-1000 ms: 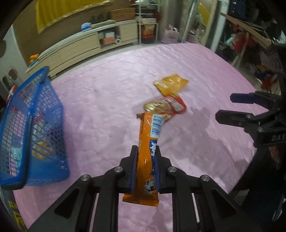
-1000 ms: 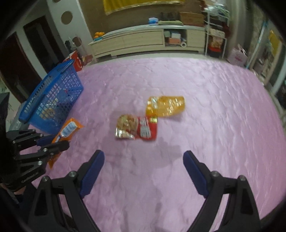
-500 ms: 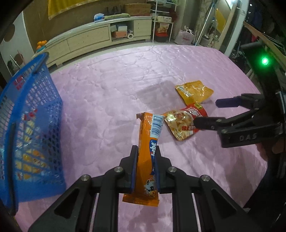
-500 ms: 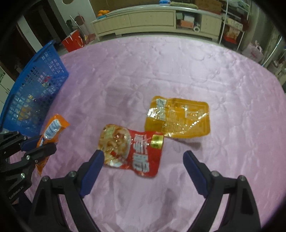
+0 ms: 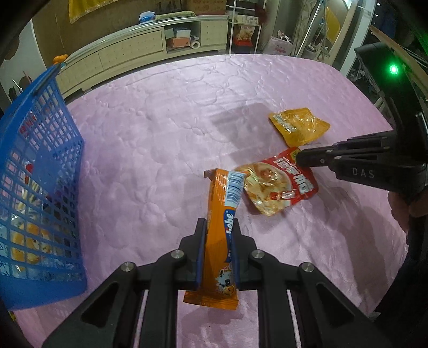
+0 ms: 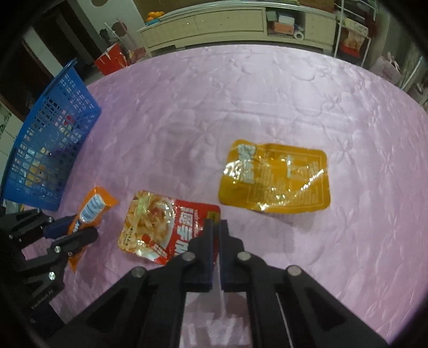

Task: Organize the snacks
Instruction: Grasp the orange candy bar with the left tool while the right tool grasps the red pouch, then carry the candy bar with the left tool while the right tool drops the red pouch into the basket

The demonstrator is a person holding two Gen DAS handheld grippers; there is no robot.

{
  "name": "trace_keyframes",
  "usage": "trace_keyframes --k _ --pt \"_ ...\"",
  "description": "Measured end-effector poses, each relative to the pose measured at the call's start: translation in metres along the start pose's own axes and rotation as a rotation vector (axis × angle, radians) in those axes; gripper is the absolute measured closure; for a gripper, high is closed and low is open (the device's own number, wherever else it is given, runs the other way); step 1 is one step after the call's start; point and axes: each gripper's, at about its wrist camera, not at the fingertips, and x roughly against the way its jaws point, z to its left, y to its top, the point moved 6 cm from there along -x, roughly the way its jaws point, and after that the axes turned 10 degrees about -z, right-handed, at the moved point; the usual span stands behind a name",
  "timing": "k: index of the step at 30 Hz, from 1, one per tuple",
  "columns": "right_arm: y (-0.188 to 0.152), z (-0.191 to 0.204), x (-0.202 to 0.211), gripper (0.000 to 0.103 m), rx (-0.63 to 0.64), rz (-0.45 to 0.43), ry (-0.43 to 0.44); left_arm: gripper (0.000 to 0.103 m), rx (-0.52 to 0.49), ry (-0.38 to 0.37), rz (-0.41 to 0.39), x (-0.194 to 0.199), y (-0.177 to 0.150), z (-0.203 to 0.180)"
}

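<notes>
With the left hand-held gripper (image 5: 217, 249) clamping the orange foil snack stick (image 5: 220, 227) near the blue plastic mesh basket (image 5: 40, 187), the right hand-held gripper (image 6: 216, 227), jaws just closed on a corner of the red foil snack pouch (image 6: 160, 224) on the pink quilted bed (image 6: 267, 93), should next lift it basketward.

I'm looking into a lived-in home, a bedroom or living room used partly for storage. The work surface is a bed under a quilted pink bedspread (image 5: 165, 128). Beyond its far edge runs a long cream sideboard (image 5: 128, 53) with drawers and open cubbies holding boxes and a paper roll; oranges (image 5: 59, 58) sit at its left end. Right of the sideboard stands a wire shelf rack (image 5: 244, 24) with packets, beside bags on the floor.
</notes>
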Motion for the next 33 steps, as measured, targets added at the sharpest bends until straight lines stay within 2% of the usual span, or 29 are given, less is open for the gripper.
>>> trace_keyframes --k 4,12,25,33 --pt "-0.001 0.011 0.013 0.099 -0.003 -0.027 0.034 0.088 -0.001 0.001 -0.013 0.005 0.000 -0.003" --pt "0.005 0.041 0.064 0.101 0.062 -0.119 0.028 0.088 0.000 0.017 -0.071 0.043 0.004 -0.003" --pt "0.011 0.095 0.153 0.101 0.163 -0.250 -0.028 0.088 0.026 0.045 -0.205 0.134 0.003 0.006" --pt "0.026 0.148 0.192 0.101 0.202 -0.337 0.012 0.088 0.019 0.085 -0.275 0.185 0.003 0.029"
